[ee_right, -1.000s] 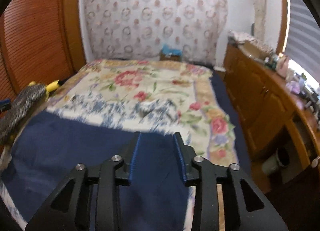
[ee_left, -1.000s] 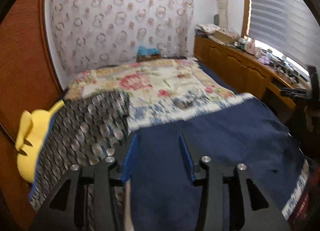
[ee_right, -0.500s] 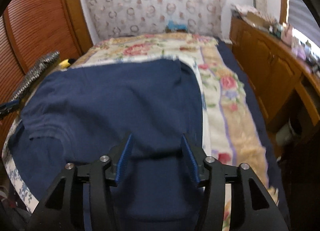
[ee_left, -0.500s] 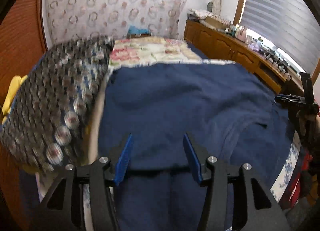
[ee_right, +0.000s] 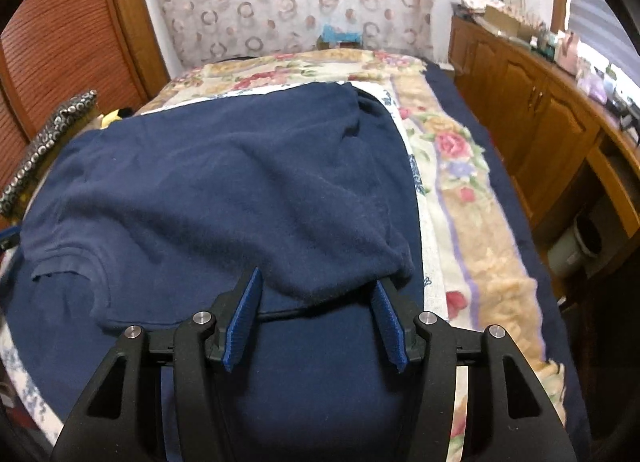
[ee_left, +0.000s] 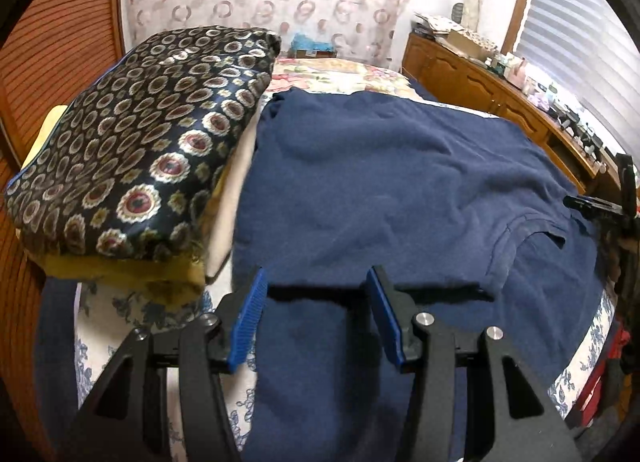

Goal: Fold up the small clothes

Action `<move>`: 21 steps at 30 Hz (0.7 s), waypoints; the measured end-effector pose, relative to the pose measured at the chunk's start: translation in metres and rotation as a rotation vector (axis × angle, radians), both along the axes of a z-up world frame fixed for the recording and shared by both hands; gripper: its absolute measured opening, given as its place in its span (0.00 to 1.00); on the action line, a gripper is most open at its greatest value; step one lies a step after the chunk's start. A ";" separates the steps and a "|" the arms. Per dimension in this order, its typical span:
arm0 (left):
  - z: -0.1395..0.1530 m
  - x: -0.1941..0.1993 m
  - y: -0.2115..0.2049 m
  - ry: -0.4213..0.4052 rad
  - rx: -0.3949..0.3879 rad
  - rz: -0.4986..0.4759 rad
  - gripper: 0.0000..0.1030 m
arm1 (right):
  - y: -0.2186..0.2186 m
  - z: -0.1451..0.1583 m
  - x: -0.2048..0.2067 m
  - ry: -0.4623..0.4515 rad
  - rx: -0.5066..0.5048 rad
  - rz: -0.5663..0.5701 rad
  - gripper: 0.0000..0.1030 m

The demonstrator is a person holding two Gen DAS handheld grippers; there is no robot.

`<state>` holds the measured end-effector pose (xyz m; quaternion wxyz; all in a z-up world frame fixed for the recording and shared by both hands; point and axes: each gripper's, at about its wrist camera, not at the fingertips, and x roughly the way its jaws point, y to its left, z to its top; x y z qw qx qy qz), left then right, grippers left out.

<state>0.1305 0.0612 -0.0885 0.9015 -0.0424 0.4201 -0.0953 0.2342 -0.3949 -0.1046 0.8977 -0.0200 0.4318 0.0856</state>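
The navy T-shirt is lying spread on the floral bedspread, its top layer folded back so a doubled edge is running across just ahead of both tools. A judgement: that loose upper layer is likely sliding or bunching if only one ply is caught, and the patterned cushion sitting right beside the shirt's left edge is risking a snag on any sideways sweep. The left gripper is hovering with its blue pads spread wide, the fold edge lying between and just beyond them, nothing pinched. The right gripper is likewise gaping, the folded hem drooping between its fingertips without being clamped
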 end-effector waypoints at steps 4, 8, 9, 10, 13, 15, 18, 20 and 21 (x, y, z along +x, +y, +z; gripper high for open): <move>-0.003 0.007 0.001 0.007 0.010 0.007 0.50 | 0.004 -0.003 -0.005 -0.026 -0.043 0.015 0.55; -0.008 0.019 -0.001 0.035 0.051 0.028 0.50 | 0.004 -0.005 -0.005 -0.028 -0.051 0.016 0.55; -0.008 0.020 -0.001 0.036 0.060 0.036 0.50 | 0.004 -0.005 -0.005 -0.028 -0.051 0.015 0.55; -0.007 0.020 -0.002 0.032 0.077 0.049 0.50 | 0.004 -0.005 -0.005 -0.029 -0.051 0.016 0.55; -0.009 0.021 -0.001 0.032 0.096 0.061 0.50 | 0.004 -0.004 -0.005 -0.031 -0.057 0.016 0.55; -0.012 0.023 0.002 0.044 0.070 0.063 0.50 | 0.004 -0.005 -0.005 -0.031 -0.057 0.016 0.55; -0.014 0.024 0.000 0.031 0.099 0.039 0.28 | 0.004 -0.005 -0.006 -0.032 -0.055 0.017 0.55; -0.013 0.027 0.004 0.040 0.084 0.032 0.14 | 0.002 -0.004 -0.005 -0.033 -0.055 0.017 0.55; -0.010 0.027 0.006 0.033 0.066 0.030 0.11 | 0.002 -0.004 -0.005 -0.033 -0.054 0.018 0.56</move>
